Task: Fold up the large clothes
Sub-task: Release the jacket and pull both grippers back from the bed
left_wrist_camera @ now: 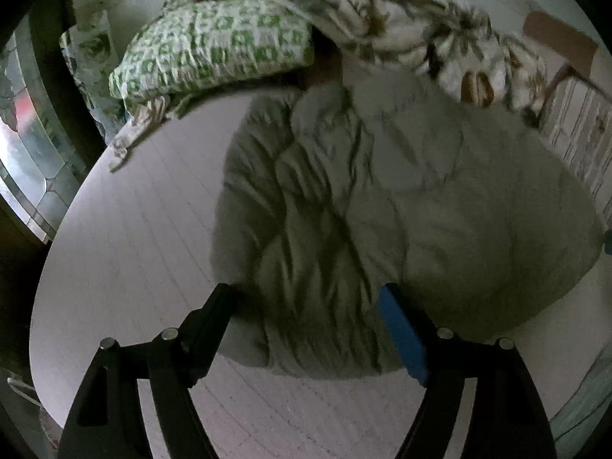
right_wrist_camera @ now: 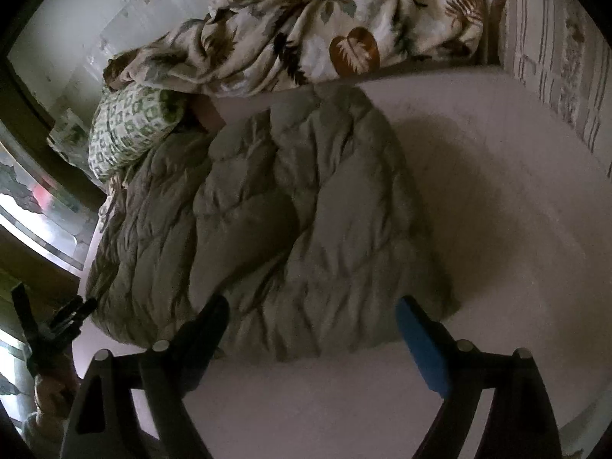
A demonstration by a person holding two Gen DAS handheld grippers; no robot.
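Lying bunched in the middle of both frames, the grey quilted jacket (left_wrist_camera: 382, 206) (right_wrist_camera: 275, 222) sits on the pale bed sheet (left_wrist_camera: 145, 237). Left gripper (left_wrist_camera: 306, 329) hangs wide open at bottom centre, gripping nothing. Right gripper (right_wrist_camera: 311, 329) likewise spread, empty; leaf-print blanket (right_wrist_camera: 306, 38) and green pillow (left_wrist_camera: 218, 49) up top.

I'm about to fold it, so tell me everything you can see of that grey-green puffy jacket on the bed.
The quilted jacket is a padded, olive-grey garment with stitched, puffy panels and many creases. It lies bunched, not spread flat, on the pale bed sheet. Its far end reaches the green-patterned pillow and the leaf-print blanket. The left gripper and the right gripper are both open over its near edge; neither visibly holds it. No zip or sleeves can be made out.
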